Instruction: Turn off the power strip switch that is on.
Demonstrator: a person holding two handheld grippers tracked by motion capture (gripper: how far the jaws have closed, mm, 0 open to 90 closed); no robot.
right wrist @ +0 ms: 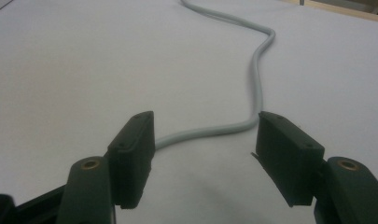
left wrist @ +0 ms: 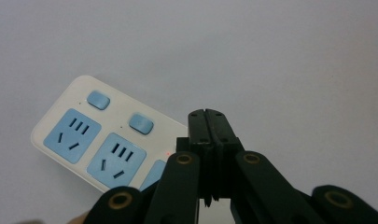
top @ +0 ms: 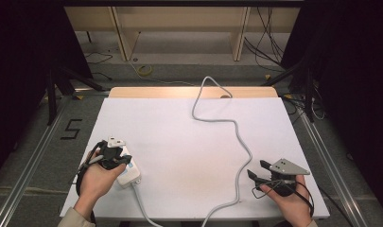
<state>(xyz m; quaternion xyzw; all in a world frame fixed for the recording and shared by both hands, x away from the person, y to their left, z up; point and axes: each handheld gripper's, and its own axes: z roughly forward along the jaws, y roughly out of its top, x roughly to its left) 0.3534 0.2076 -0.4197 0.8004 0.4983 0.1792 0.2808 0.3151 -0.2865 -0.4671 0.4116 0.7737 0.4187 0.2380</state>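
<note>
A white power strip (top: 128,174) with blue sockets and blue buttons (left wrist: 141,123) lies at the table's near left. In the left gripper view a small red light (left wrist: 168,153) glows on the power strip (left wrist: 56,126). My left gripper (top: 114,158) hangs over the strip. The left gripper (left wrist: 208,116) is shut with nothing between its jaws, its tips over the strip's edge beside a button; whether they touch it I cannot tell. My right gripper (top: 257,169) rests at the near right. The right gripper (right wrist: 207,135) is open and empty, facing the grey cable (right wrist: 256,65).
The grey cable (top: 243,151) leaves the strip, drops off the front edge, comes back up and winds across the white table top (top: 179,137) to its far edge. Beyond the table stand wooden furniture (top: 179,19) and loose wires on the floor.
</note>
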